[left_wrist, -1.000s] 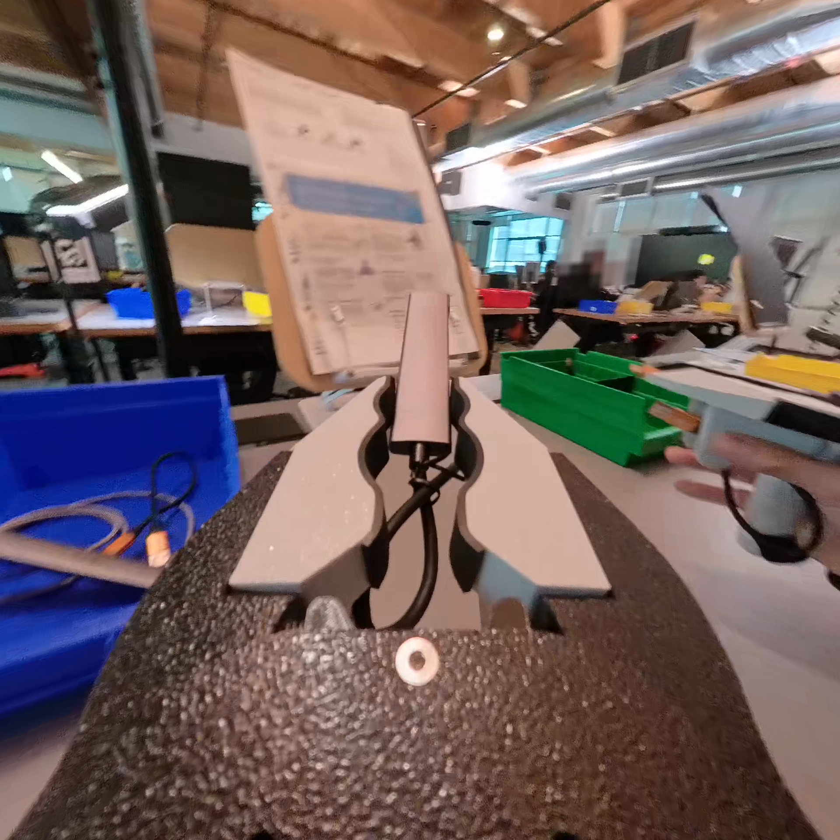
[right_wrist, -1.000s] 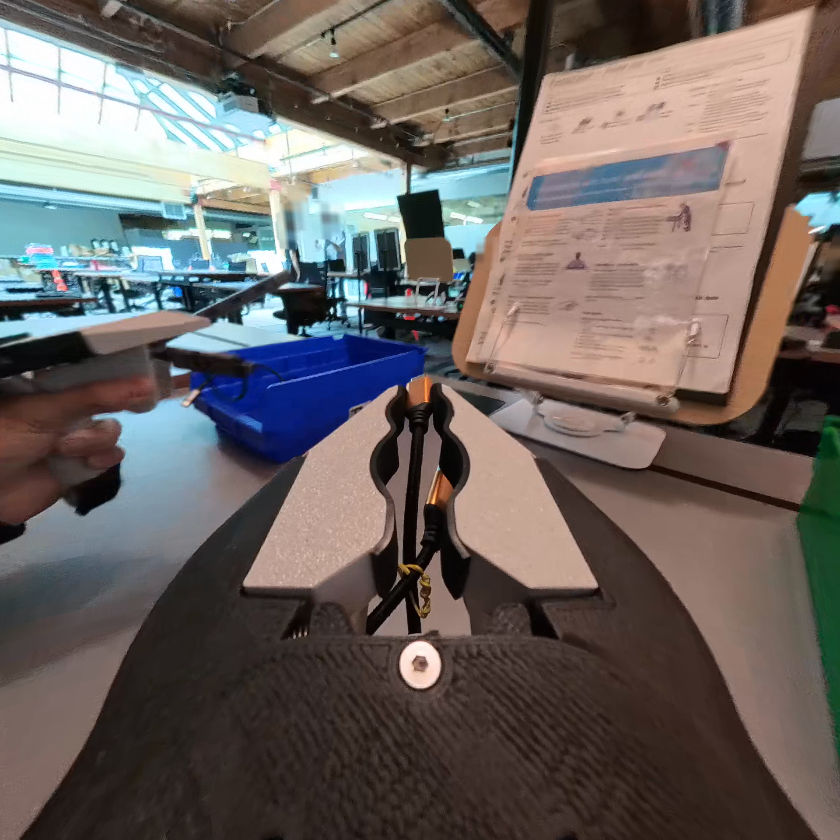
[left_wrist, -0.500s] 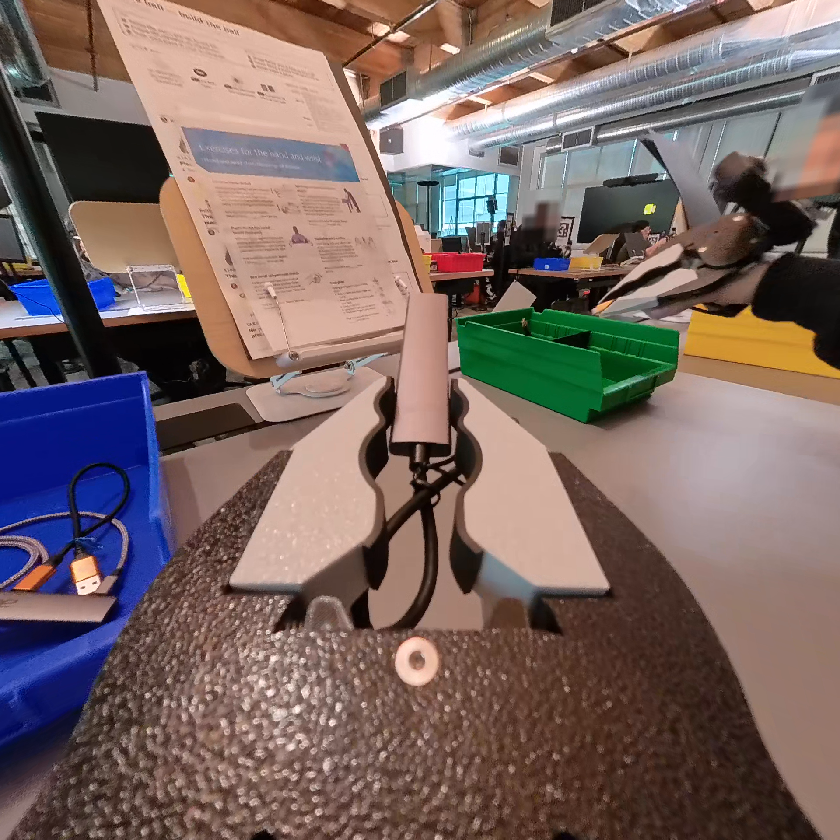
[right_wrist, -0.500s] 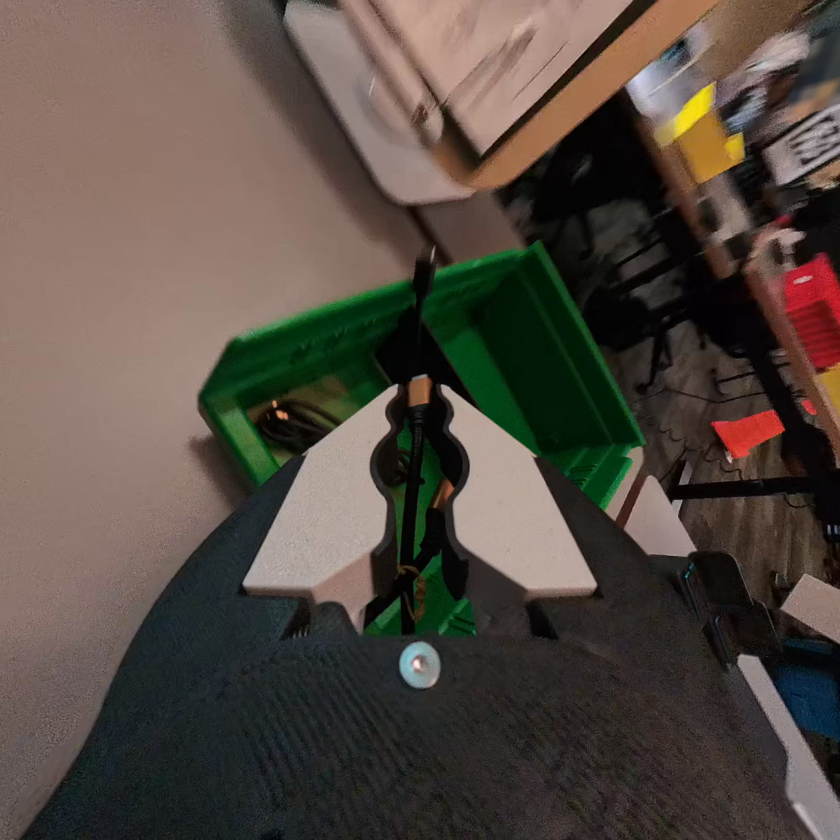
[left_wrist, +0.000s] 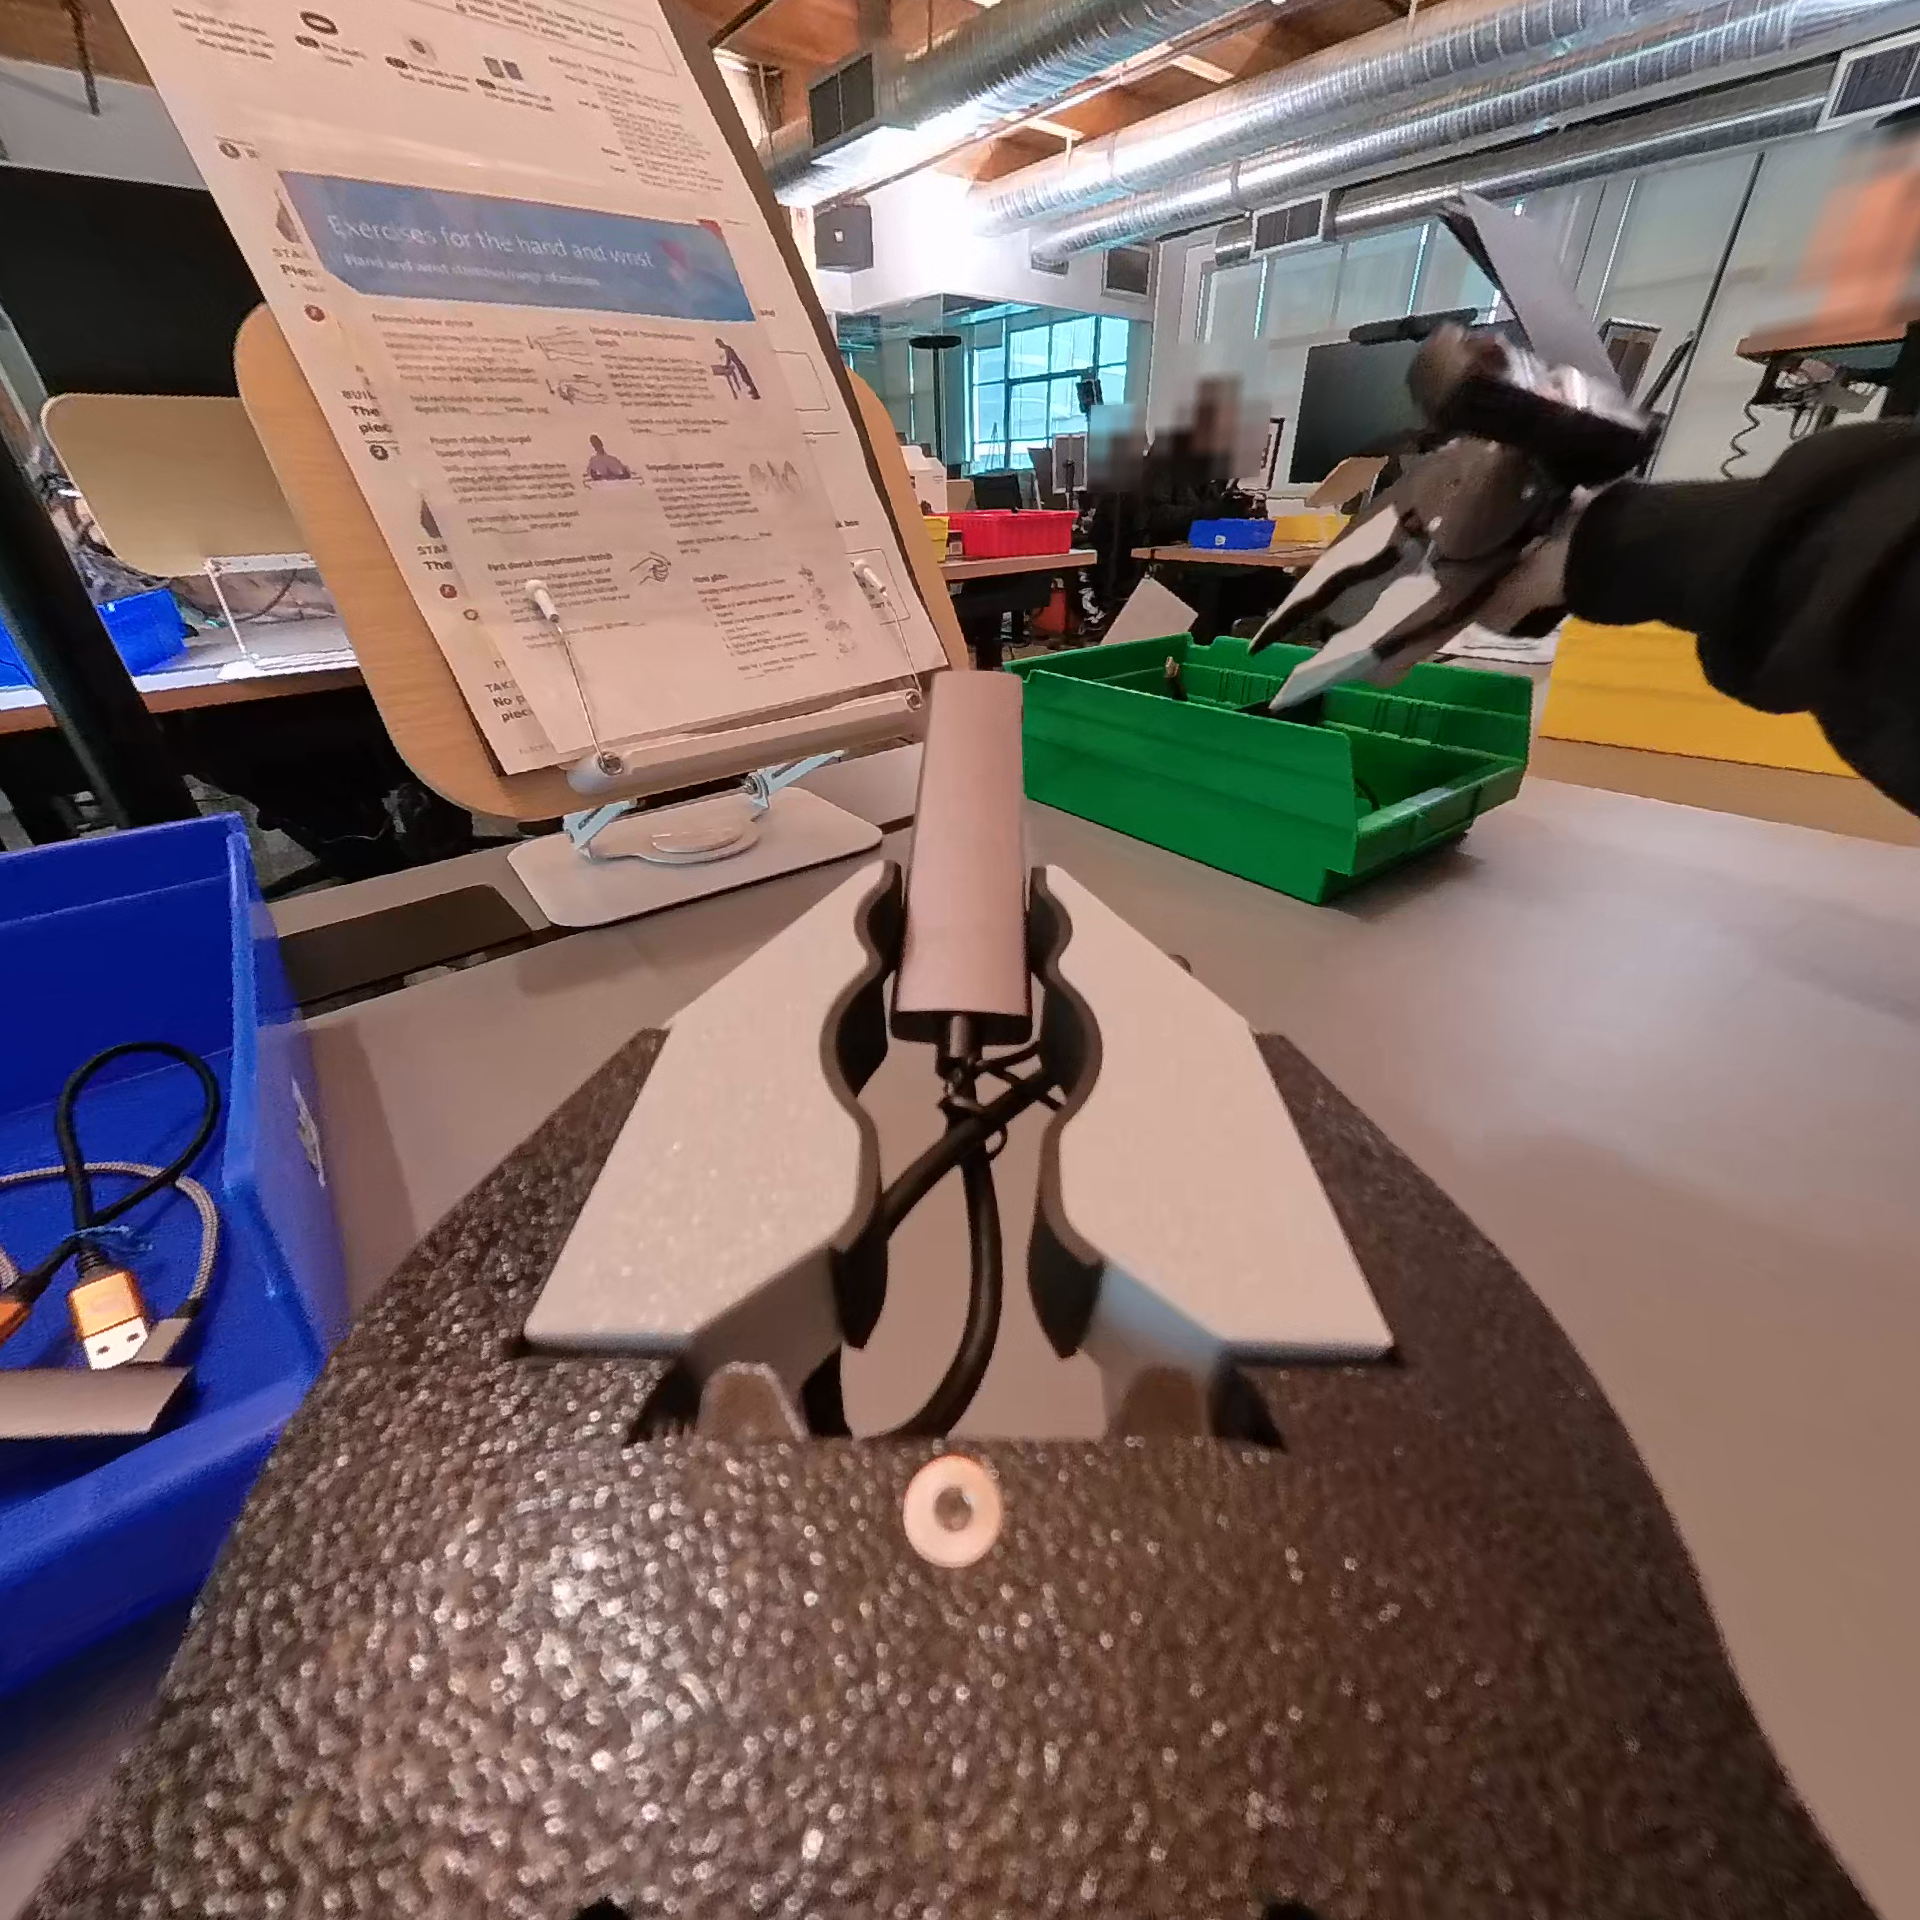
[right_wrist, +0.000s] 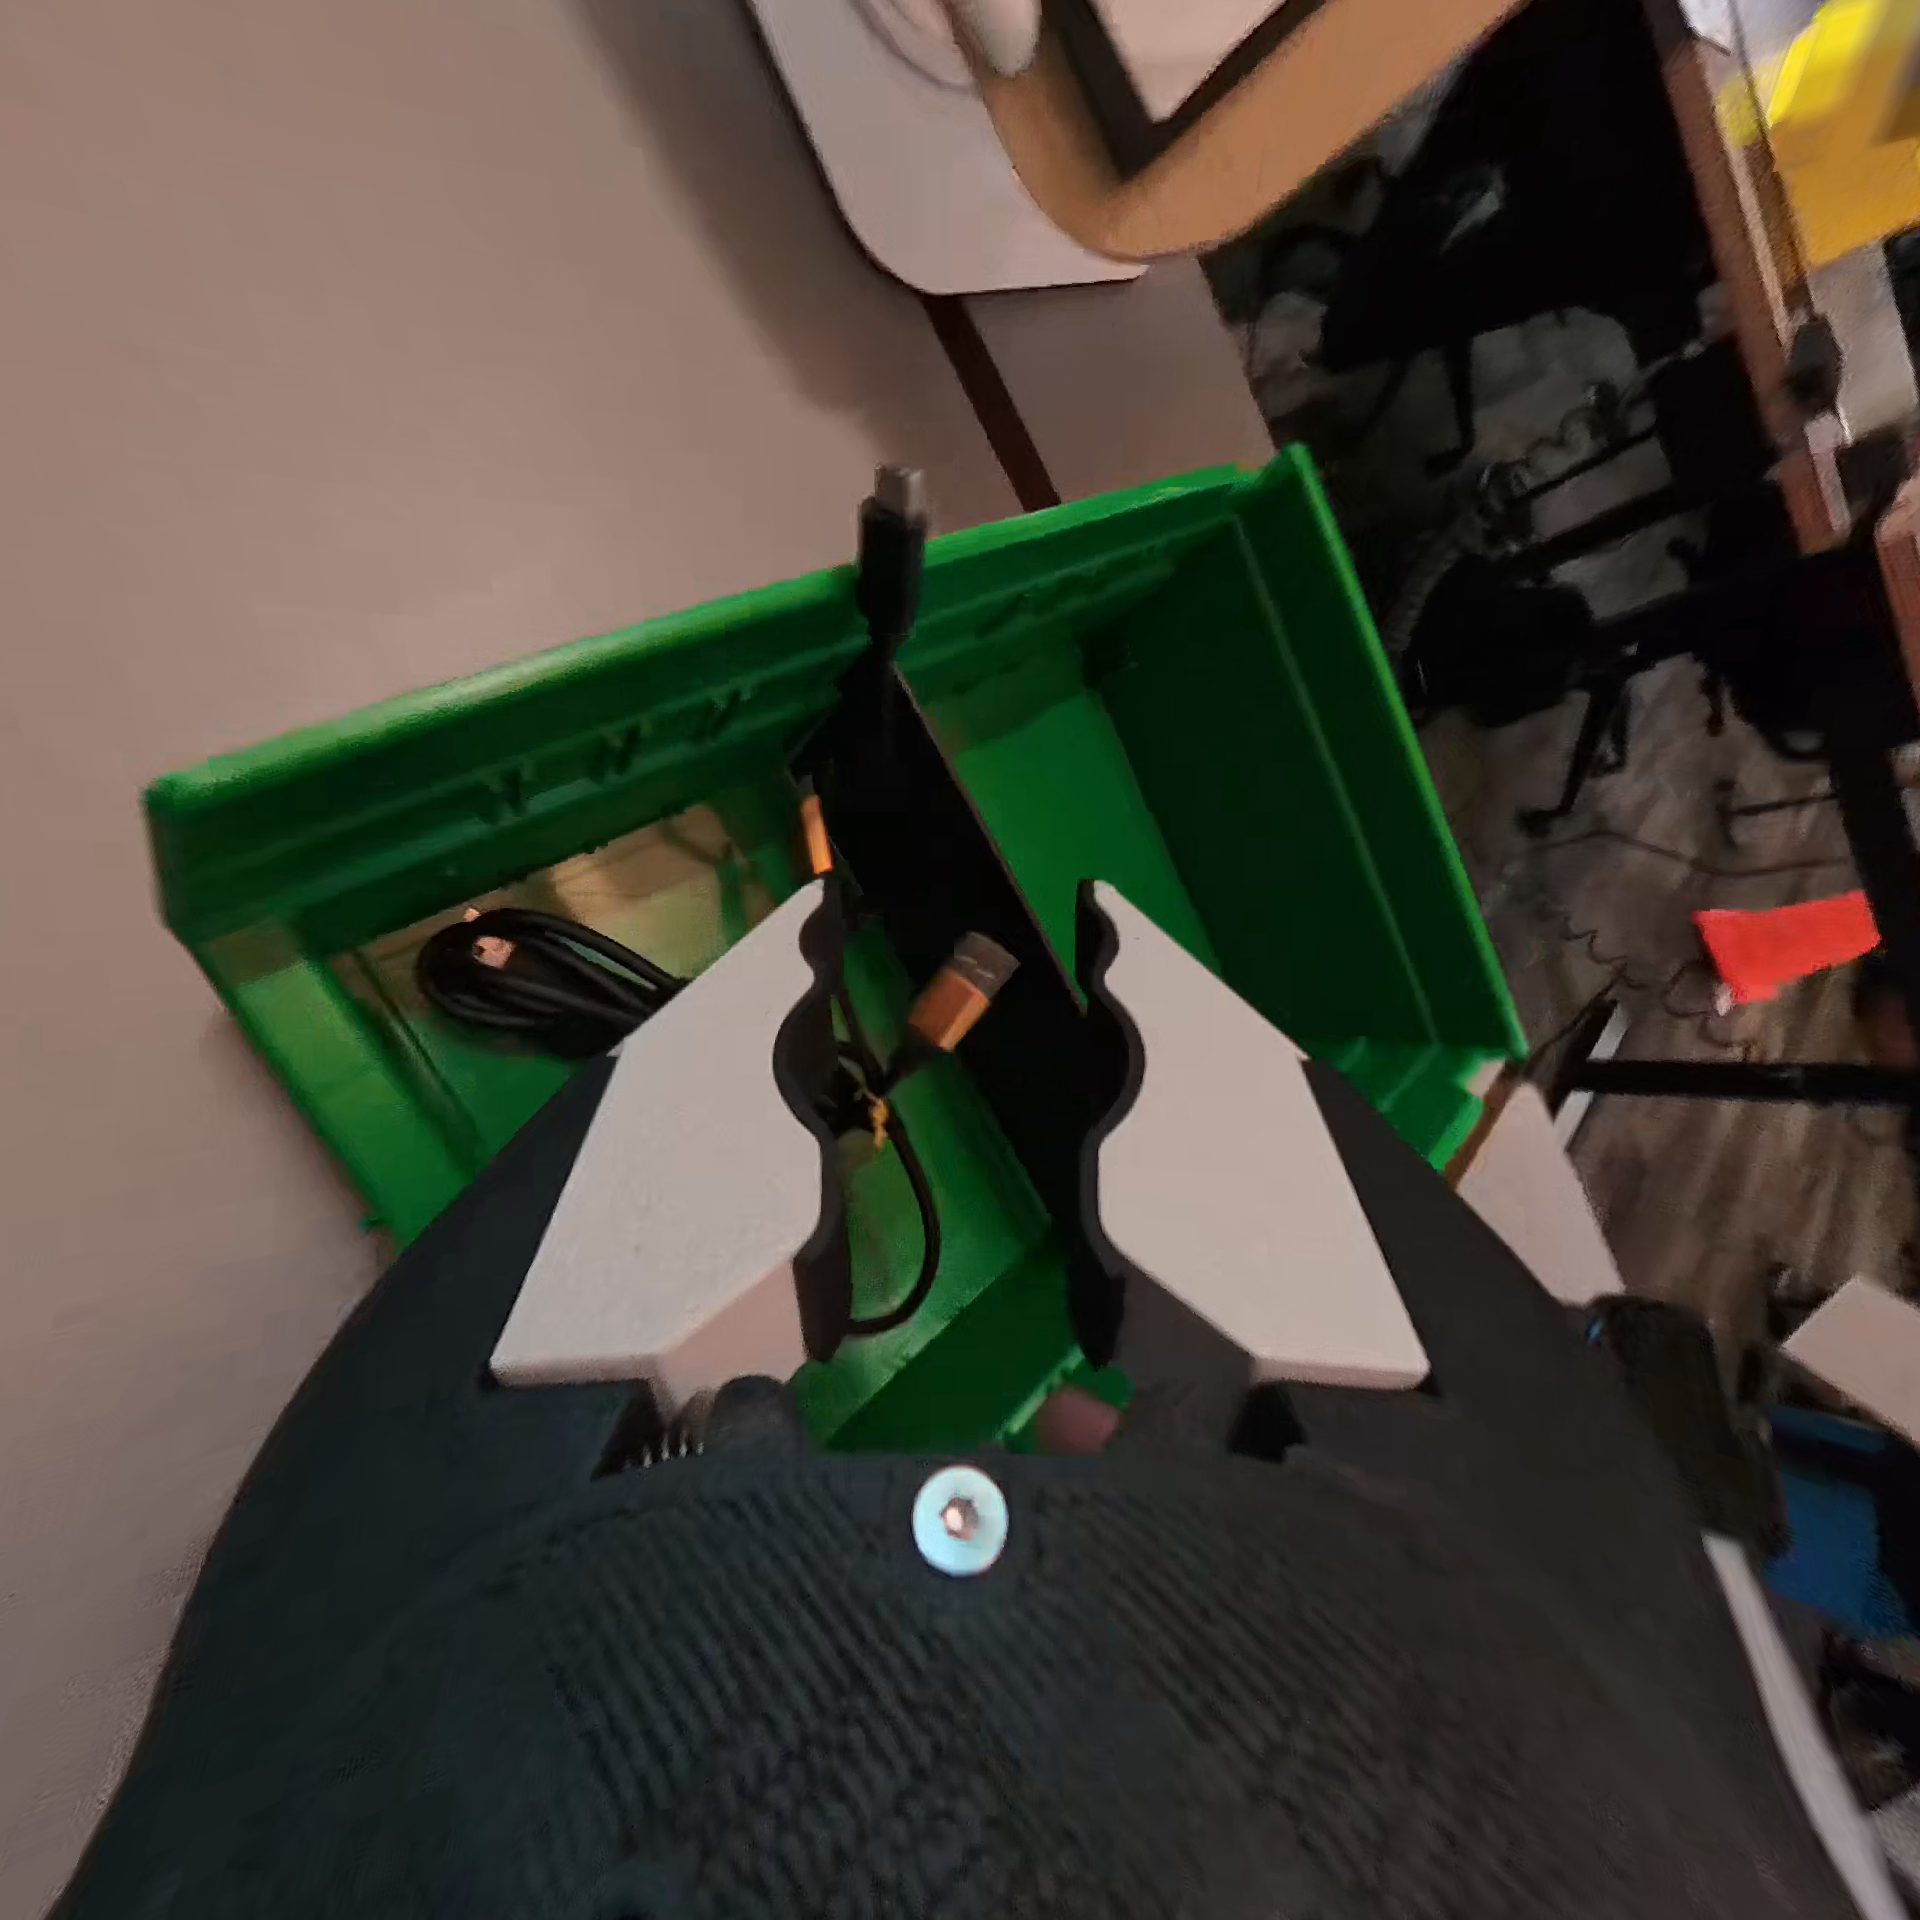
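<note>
My left gripper (left_wrist: 961, 894) is shut on a grey bar-shaped adapter (left_wrist: 961, 821) that stands up between the fingers. Its black cable (left_wrist: 961, 1226) loops back between the jaws. It is held above the grey table (left_wrist: 1558, 1039). My right gripper (right_wrist: 954, 894) is open and points down into a green bin (right_wrist: 499, 748). A black cable with orange connectors (right_wrist: 956, 997) hangs loose between the jaws, along the left finger, over the bin's black divider (right_wrist: 935, 821). In the left wrist view the right gripper (left_wrist: 1288, 670) hovers over the green bin (left_wrist: 1247, 769).
A blue bin (left_wrist: 135, 1039) at the left holds cables with orange plugs (left_wrist: 104, 1309). A document stand (left_wrist: 540, 436) with printed sheets stands at the table's back. A coiled black cable (right_wrist: 530, 977) lies in the green bin's left compartment. A yellow bin (left_wrist: 1662, 696) sits far right. Across from one pair of fingers to the other is roughly 45 cm.
My right gripper has opened its jaws over the green bin, and the black cable now hangs loose between them. My left gripper still grips the grey adapter and has barely moved.
</note>
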